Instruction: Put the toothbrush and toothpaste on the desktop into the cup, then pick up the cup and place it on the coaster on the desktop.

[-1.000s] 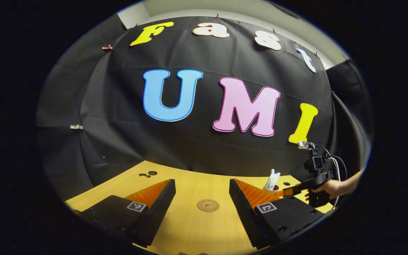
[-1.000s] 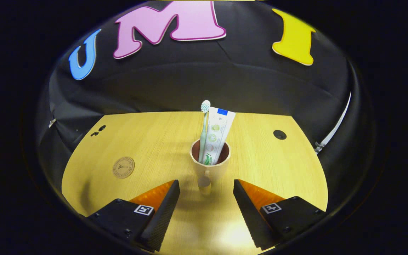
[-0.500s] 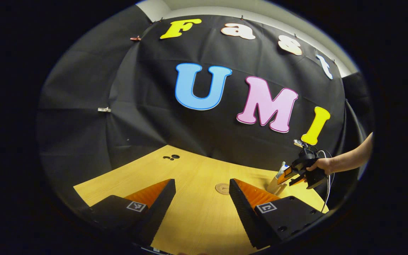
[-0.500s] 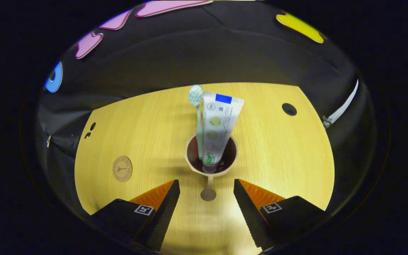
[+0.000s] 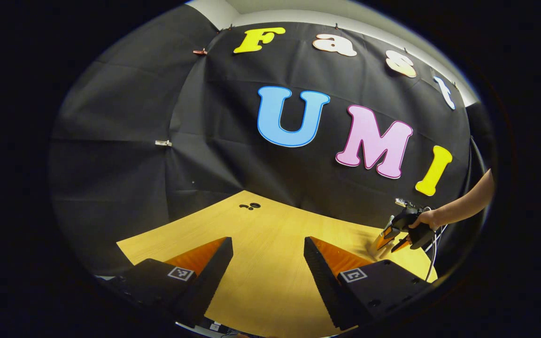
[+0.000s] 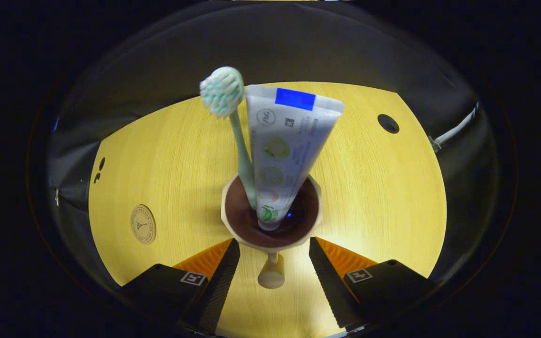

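- Right hand-held gripper [image 6: 273,256] spread wide, cup [image 6: 271,220] handle between its fingers, untouched.
- Toothbrush [image 6: 233,126] and toothpaste [image 6: 287,145] stand inside.
- Coaster [image 6: 142,224] well left; open bench [image 6: 378,197] around.
- Left hand-held gripper [image 5: 268,256] spread, nothing held.

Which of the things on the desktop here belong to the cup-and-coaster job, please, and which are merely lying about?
Part of the job:
- cup, its handle between the open right gripper fingers
- toothbrush, standing in the cup
- toothpaste, standing in the cup
- coaster, bare, away from the cup

Lying about:
- nothing loose; just the holes in the desktop
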{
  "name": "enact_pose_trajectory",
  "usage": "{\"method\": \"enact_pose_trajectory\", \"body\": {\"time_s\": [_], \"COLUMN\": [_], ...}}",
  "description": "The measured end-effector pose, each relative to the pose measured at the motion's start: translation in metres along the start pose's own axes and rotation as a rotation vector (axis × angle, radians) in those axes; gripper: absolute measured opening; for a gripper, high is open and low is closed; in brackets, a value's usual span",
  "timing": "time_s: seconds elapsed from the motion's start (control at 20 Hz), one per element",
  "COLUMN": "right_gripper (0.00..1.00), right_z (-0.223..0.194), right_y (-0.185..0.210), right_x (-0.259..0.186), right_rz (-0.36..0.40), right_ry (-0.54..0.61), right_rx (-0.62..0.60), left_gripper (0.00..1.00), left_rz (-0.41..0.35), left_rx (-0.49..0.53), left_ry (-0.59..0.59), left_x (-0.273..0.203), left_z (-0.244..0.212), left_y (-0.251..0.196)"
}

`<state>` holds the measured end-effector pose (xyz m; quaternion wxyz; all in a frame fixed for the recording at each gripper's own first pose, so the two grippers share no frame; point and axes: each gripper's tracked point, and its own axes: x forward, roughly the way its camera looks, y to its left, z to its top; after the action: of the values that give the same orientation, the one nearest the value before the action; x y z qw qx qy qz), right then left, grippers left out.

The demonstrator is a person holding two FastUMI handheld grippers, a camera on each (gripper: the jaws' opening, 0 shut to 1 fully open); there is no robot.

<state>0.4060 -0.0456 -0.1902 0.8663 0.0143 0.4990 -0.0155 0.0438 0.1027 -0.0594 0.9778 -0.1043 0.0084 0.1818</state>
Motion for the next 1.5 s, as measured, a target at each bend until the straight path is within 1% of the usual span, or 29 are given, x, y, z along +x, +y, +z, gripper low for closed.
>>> {"method": "enact_pose_trajectory", "body": {"time_s": [0.05, 0.15, 0.25, 0.3, 0.35, 0.4, 0.5, 0.55, 0.6, 0.7, 0.75, 0.9, 1.05, 1.15, 1.4, 1.5], "right_gripper": [0.92, 0.85, 0.74, 0.63, 0.59, 0.57, 0.32, 0.32, 0.26, 0.35, 0.3, 0.3, 0.3, 0.3, 0.3, 0.3], "right_z": [-0.001, -0.005, -0.003, -0.004, -0.007, -0.011, -0.011, -0.014, -0.012, -0.012, -0.011, -0.016, -0.019, -0.019, -0.016, -0.011], "right_y": [-0.003, -0.001, -0.001, -0.001, -0.003, -0.002, -0.003, -0.002, -0.004, -0.008, -0.01, -0.01, -0.012, -0.003, 0.018, 0.031], "right_x": [0.004, 0.009, 0.015, 0.014, 0.018, 0.019, 0.019, 0.019, 0.018, 0.017, 0.018, 0.015, 0.008, 0.0, -0.047, -0.064], "right_rz": [-0.015, -0.025, -0.028, -0.029, -0.032, -0.026, -0.026, -0.019, -0.013, -0.012, -0.017, -0.039, -0.03, -0.013, 0.038, 0.043], "right_ry": [0.011, 0.035, 0.032, 0.038, 0.049, 0.064, 0.062, 0.065, 0.06, 0.046, 0.037, 0.023, 0.02, 0.006, -0.019, -0.033], "right_rx": [-0.022, -0.017, -0.02, -0.016, -0.02, -0.031, -0.062, -0.077, -0.088, -0.131, -0.154, -0.228, -0.272, -0.291, -0.311, -0.334], "left_gripper": [0.97, 0.97, 0.97, 0.97, 0.97, 0.97, 0.97, 0.97, 0.97, 0.97, 0.97, 0.97, 0.97, 0.97, 0.97, 0.97], "left_rz": [0.004, 0.014, 0.016, 0.016, 0.014, 0.013, 0.011, 0.008, 0.005, -0.003, -0.006, -0.016, -0.027, -0.034, -0.051, -0.053], "left_rx": [0.0, 0.003, 0.002, 0.002, 0.004, 0.008, 0.014, 0.016, 0.017, 0.02, 0.022, 0.033, 0.045, 0.045, 0.031, 0.032], "left_ry": [0.006, 0.019, 0.021, 0.024, 0.026, 0.025, 0.027, 0.03, 0.032, 0.038, 0.04, 0.049, 0.055, 0.055, 0.058, 0.056], "left_x": [0.0, -0.002, -0.005, -0.006, -0.006, -0.006, -0.008, -0.009, -0.009, -0.009, -0.009, -0.007, -0.009, -0.01, -0.013, -0.015], "left_z": [-0.001, -0.006, -0.008, -0.008, -0.008, -0.008, -0.011, -0.012, -0.013, -0.014, -0.016, -0.02, -0.022, -0.022, -0.022, -0.021], "left_y": [0.001, 0.005, 0.005, 0.005, 0.004, 0.003, 0.003, 0.002, 0.0, -0.003, -0.005, -0.011, -0.013, -0.013, -0.012, -0.01]}}
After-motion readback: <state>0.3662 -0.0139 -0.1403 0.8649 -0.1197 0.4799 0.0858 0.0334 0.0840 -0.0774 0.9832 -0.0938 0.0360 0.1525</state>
